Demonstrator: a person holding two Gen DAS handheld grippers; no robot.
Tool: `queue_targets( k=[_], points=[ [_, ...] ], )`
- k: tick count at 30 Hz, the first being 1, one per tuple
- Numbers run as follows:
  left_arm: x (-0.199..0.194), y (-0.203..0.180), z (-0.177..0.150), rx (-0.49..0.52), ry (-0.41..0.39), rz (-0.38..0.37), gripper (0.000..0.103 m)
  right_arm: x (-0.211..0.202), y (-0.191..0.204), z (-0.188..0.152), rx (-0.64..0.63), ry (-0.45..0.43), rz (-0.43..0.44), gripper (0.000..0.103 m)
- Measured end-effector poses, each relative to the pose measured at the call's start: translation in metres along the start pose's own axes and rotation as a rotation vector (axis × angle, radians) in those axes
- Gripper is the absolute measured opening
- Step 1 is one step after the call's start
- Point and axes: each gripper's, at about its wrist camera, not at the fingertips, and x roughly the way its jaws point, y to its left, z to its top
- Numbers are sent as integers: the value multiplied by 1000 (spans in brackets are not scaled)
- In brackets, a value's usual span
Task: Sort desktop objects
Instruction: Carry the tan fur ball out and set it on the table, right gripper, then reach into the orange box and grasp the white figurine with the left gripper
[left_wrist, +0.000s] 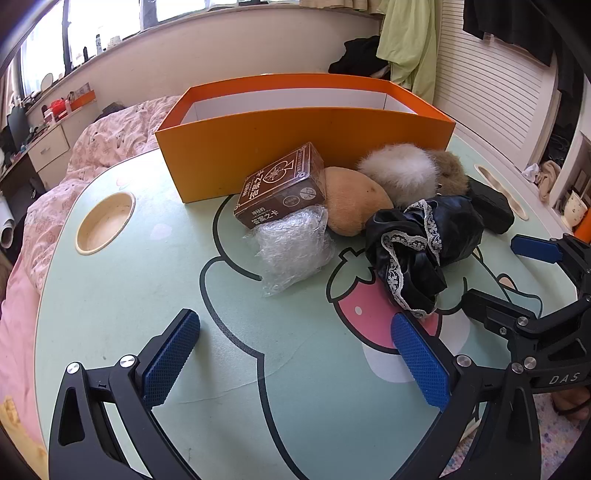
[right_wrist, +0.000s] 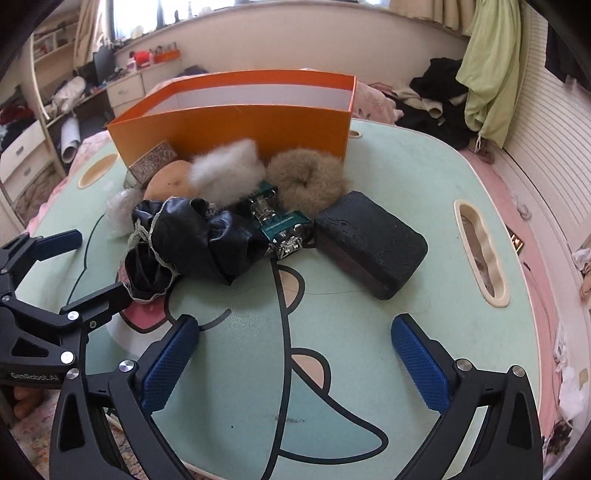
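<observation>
Sorting pile sits mid-table, just in front of the orange box (left_wrist: 303, 147), which is open-topped w/ white inner walls, long side facing both cameras. Brown card box (left_wrist: 282, 192) bears Chinese characters and a star-in-spade logo; it tilts, propped on crumpled clear plastic wrap (left_wrist: 291, 247), long axis running lower-left to upper-right in left view. Beside it: tan rounded plush (left_wrist: 354, 199), white fur scrunchie (left_wrist: 399, 170), brown fur scrunchie (right_wrist: 306, 177), black lace-trimmed cloth (left_wrist: 421, 240), black case (right_wrist: 373, 243) lying diagonally. Only right view shows the teal toy car (right_wrist: 280, 225), nose toward camera, side lettering too small to read. Left gripper (left_wrist: 295, 354), marked "GenRobot.AI" in right view, has jaws wide, nothing between. Right gripper (right_wrist: 295, 354), marked "DAS" in left view, has jaws wide, nothing between. Mint cartoon-print table (left_wrist: 122, 295) carries all.
</observation>
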Motion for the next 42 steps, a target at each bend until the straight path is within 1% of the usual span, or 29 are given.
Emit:
queue_targets(
  k=[21,30,36,37,38,40,41,42],
  points=[
    [0,0,0,-2,0,-8,103,-3,-2,-1,-13,-30,8,103],
    [1,0,2,11,5,-19,103,-3,-1,-2,-21,-36,13,103],
    [0,5,-3,64,-45,-64,103,-3,0,-2,-20,-38,14,103],
    [-1,6,-4,59,-47,-60,103,-3,0,-2,-20,-38,14,103],
    [-1,7,-4,49,-39,-52,103,-3,0,-2,-20,-38,15,103],
    [-2,8,1,40,21,-50,103,-3,0,-2,-19,-39,16,103],
    [-5,11,7,21,51,-75,103,-3,0,-2,-19,-39,18,103],
    [-11,15,14,-5,51,-104,103,-3,0,-1,-19,-40,18,103]
  ],
)
